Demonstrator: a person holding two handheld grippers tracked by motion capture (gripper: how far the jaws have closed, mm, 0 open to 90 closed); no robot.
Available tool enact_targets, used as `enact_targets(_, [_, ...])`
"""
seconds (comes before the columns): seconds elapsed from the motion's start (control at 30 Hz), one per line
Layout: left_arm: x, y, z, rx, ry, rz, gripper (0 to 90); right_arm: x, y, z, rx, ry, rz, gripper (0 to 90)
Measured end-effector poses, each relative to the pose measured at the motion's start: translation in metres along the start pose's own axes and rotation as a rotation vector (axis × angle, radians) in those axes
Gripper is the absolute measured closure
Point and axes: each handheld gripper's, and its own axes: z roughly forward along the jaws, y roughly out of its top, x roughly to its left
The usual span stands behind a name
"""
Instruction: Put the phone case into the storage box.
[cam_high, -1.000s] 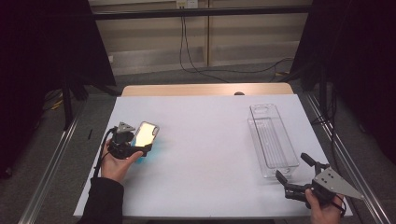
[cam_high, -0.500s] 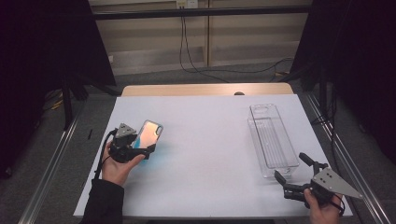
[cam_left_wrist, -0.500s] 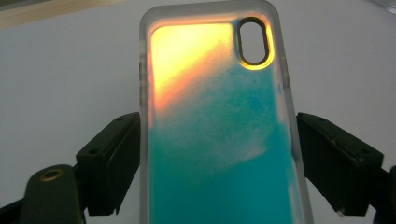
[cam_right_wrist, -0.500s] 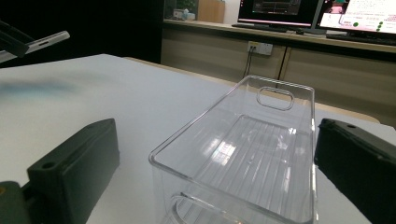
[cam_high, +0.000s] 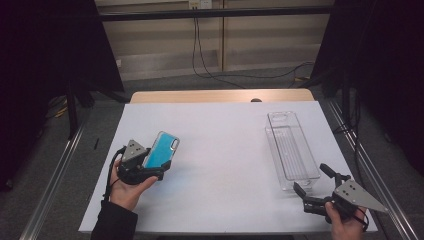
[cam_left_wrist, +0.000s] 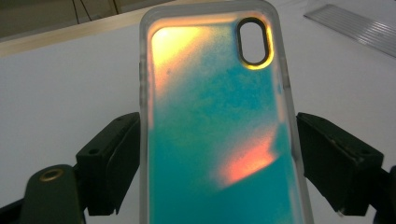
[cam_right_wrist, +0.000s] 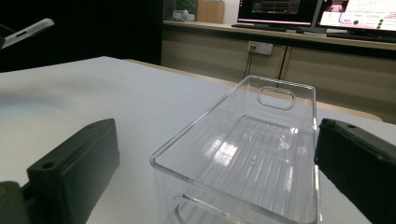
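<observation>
Left claw (cam_high: 156, 167) lifted at the near-left, jaws clamped on the long edges of a teal iridescent phone case (cam_high: 161, 149), tilted upward. Right claw (cam_high: 311, 182) low at the near-right corner, jaws spread wide, gripping nothing.

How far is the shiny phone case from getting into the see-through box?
Done: the left gripper has the phone case clamped between its jaws, lifted off the white table. In hand: carrying it, well to the left of the clear box. Left: probably bring it over and put it in the box, which holds nothing. The right gripper waits open at the box's near end.
</observation>
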Motion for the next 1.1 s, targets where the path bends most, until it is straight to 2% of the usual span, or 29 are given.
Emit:
enact_targets(0.07, [-0.006, -0.002, -0.002, -0.001, -0.002, 0.012, 16.9, 0.0, 0.0, 0.0, -0.003, -0.002, 0.001, 0.0])
enact_targets(0.13, [-0.012, -0.001, -0.003, -0.011, -0.011, 0.006, 16.9, 0.001, 0.0, 0.001, 0.0, 0.001, 0.003, 0.0])
enact_targets(0.37, [-0.028, -0.003, -0.002, -0.009, -0.023, 0.022, 16.9, 0.007, 0.003, 0.006, 0.015, 0.041, -0.013, 0.0])
enact_targets(0.43, [-0.034, -0.006, 0.001, 0.002, 0.0, 0.045, 16.8, 0.008, 0.003, 0.006, 0.015, 0.042, -0.007, 0.0])
enact_targets(0.47, [-0.035, -0.007, 0.002, 0.003, -0.009, 0.041, 16.9, 0.008, 0.004, 0.006, 0.011, 0.044, -0.002, 0.0])
enact_targets(0.53, [-0.04, -0.007, 0.003, 0.0, -0.003, 0.058, 16.9, 0.009, 0.005, 0.007, 0.01, 0.049, -0.002, 0.0])
enact_targets(0.6, [-0.044, -0.006, 0.003, -0.008, -0.018, 0.054, 16.9, 0.012, 0.007, 0.008, 0.012, 0.054, 0.0, 0.0])
enact_targets(0.77, [-0.055, -0.007, 0.004, -0.026, -0.023, 0.068, 16.9, 0.019, 0.012, 0.014, 0.032, 0.092, 0.005, 0.0])
enact_targets(0.9, [-0.061, -0.005, 0.003, -0.035, -0.022, 0.058, 16.9, 0.028, 0.015, 0.02, 0.052, 0.123, -0.019, 0.0])
enact_targets(1.0, [-0.065, -0.005, 0.003, -0.037, -0.028, 0.048, 16.9, 0.036, 0.018, 0.028, 0.058, 0.15, -0.032, 0.0])
enact_targets(1.1, [-0.068, -0.006, 0.005, -0.034, -0.034, 0.057, 16.9, 0.044, 0.023, 0.037, 0.07, 0.169, -0.025, 0.0])
